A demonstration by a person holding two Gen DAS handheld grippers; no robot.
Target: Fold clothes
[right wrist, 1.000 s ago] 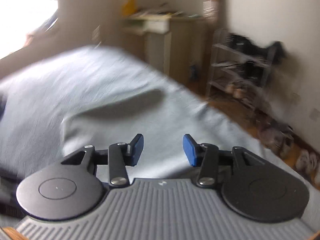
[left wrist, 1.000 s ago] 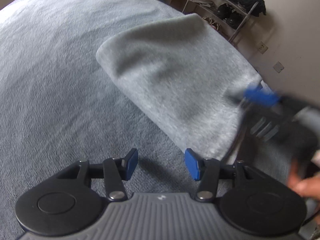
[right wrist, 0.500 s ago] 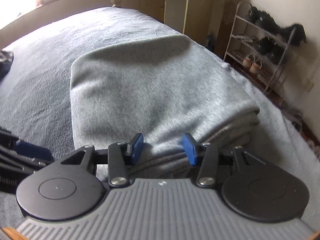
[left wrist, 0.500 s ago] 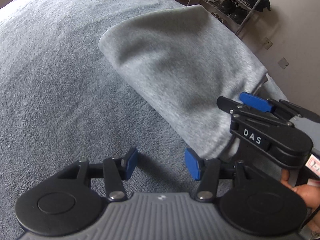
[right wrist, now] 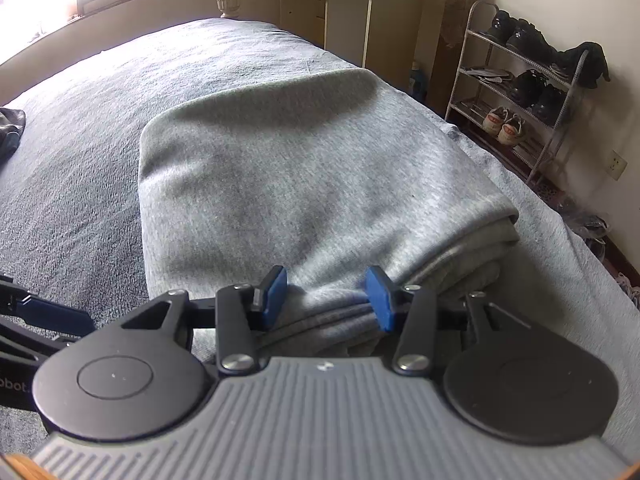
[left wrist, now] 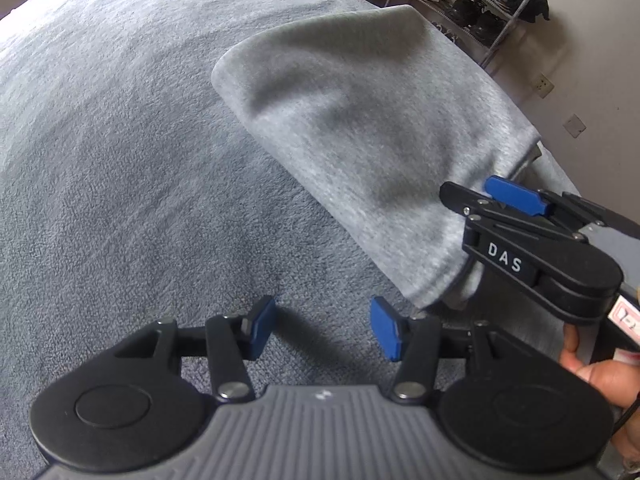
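Light grey garment point(right wrist: 304, 184) on darker blue-grey bedspread point(left wrist: 120, 152); blue-padded black tools.

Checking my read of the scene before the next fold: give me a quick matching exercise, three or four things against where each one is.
Things:
1. folded grey garment
2. left gripper
3. right gripper
4. shoe rack

Places:
A. against the wall, beyond the bed
B. open, fingers astride the garment's near layered edge
C. lying on the bedspread
D. open over bare bedspread, beside the garment

Pairs: 1-C, 2-D, 3-B, 4-A
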